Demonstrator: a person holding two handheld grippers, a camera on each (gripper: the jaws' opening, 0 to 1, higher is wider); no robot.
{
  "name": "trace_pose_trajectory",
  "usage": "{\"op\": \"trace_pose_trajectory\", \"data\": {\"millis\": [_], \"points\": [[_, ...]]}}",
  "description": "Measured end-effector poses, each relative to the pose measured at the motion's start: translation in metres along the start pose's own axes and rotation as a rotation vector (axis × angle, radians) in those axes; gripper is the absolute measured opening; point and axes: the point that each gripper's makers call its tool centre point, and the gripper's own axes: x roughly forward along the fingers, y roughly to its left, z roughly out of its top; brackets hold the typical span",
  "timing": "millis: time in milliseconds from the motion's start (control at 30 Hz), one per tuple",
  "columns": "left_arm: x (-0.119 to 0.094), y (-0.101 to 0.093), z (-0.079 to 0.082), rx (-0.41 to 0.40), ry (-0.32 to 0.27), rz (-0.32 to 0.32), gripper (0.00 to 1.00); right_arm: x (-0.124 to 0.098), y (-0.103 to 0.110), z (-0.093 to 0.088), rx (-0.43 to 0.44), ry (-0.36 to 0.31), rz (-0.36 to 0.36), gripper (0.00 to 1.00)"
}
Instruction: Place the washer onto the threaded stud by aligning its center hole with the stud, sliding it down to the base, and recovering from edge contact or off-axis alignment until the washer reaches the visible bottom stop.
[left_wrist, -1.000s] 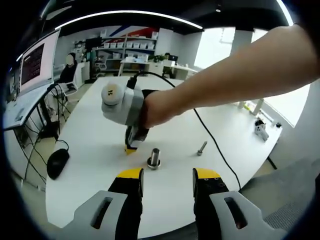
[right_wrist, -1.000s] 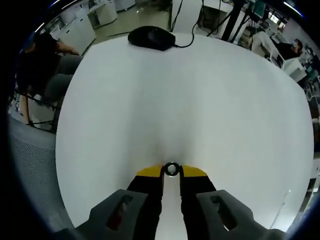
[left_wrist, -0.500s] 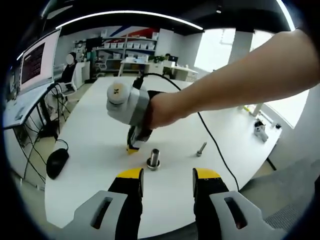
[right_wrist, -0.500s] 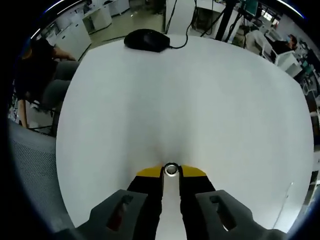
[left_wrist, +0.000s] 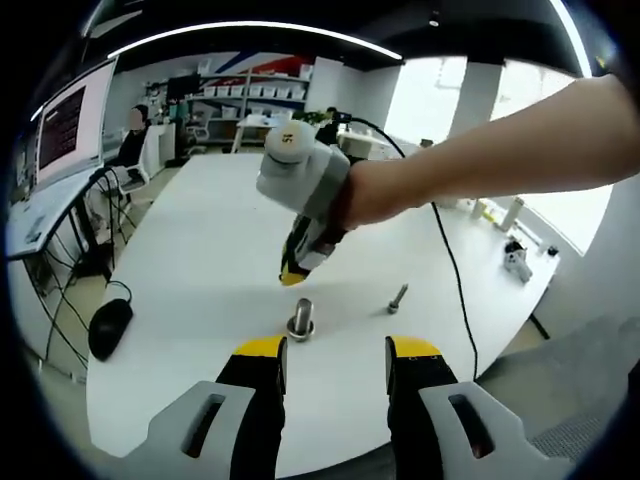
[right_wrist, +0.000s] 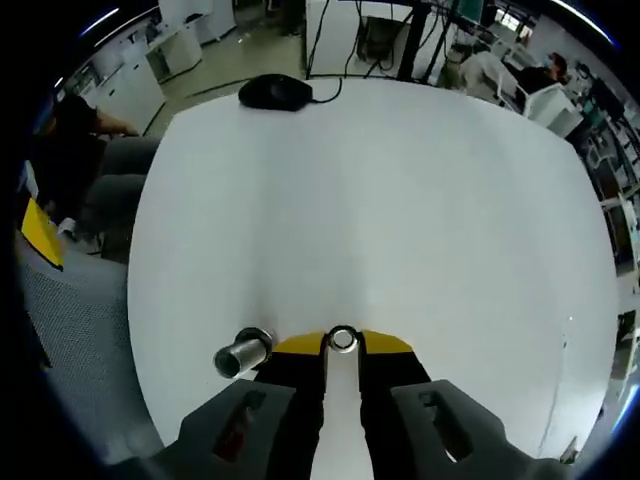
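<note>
Right claw has lifted the round metal washer beside the stud.

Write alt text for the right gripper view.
The right claw pinches a small metal washer above a white table, with the threaded stud standing just left of its tips. A black computer mouse lies at the table's far edge.

A round white cap on the right gripper bears a small number, apparently "15".
</note>
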Motion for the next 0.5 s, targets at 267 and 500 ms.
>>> {"op": "trace_pose_trajectory", "data": {"millis": [267,500], "points": [[0.001,-0.004,-0.001,0.011,0.007,-0.013,0.38,-0.036,-0.004,-0.039,0.046,0.002,-0.038,0.13],[0.001,-0.007,-0.001,0.024,0.009,-0.023,0.38,-0.061,0.004,-0.080,0.098,0.011,-0.056,0.13]]}}
